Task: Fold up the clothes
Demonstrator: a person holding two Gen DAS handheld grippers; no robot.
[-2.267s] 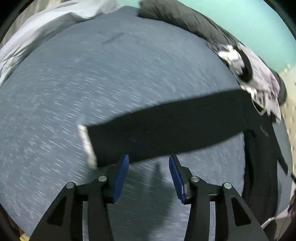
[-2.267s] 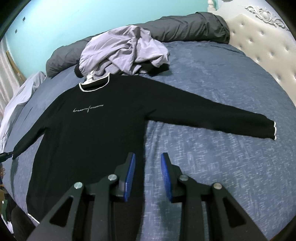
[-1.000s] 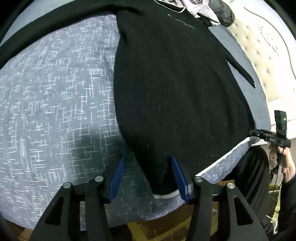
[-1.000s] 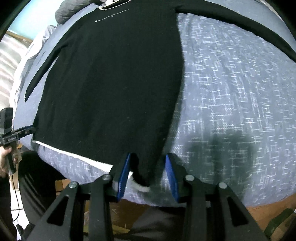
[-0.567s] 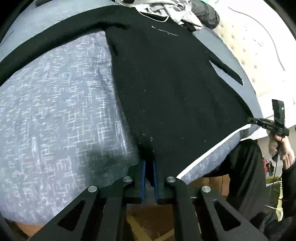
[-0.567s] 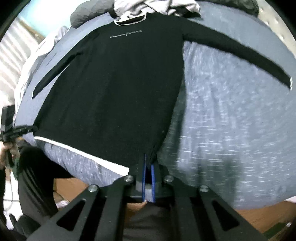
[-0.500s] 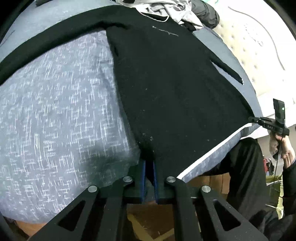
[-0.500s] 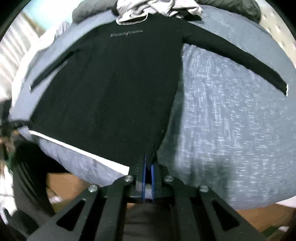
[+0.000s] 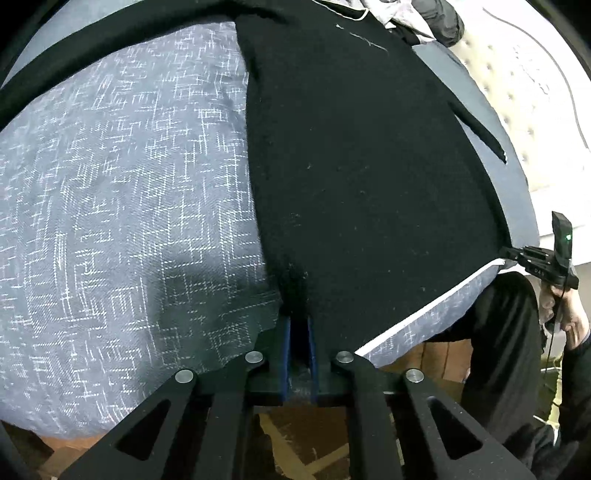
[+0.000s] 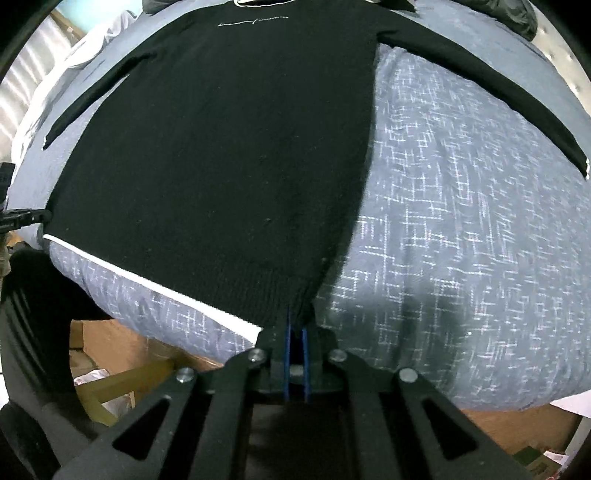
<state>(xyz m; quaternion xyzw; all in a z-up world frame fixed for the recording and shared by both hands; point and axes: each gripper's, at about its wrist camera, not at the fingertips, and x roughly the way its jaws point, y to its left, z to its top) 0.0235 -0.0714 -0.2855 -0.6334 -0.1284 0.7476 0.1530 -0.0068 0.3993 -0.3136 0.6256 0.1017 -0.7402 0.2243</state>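
A black long-sleeved sweater [image 9: 362, 155] with a white-trimmed hem lies face up on the blue-grey bedspread [image 9: 122, 206], sleeves spread to both sides. My left gripper [image 9: 297, 325] is shut on the hem's left corner at the bed's near edge. My right gripper [image 10: 295, 328] is shut on the hem's right corner of the same sweater [image 10: 229, 155]. The right gripper also shows at the right edge of the left wrist view [image 9: 532, 258], in a hand. The white hem line [image 10: 147, 284] runs between the two corners.
A pile of grey and pale clothes [image 9: 417, 18] lies past the sweater's collar. A tufted cream headboard [image 9: 528, 85] stands at the right. The person's dark trousers [image 9: 506, 350] and wooden floor boxes [image 10: 110, 373] are below the bed edge.
Both grippers went from open around the hem corners to shut on them about a second ago. Since then the view has shifted only slightly; the sweater stays flat.
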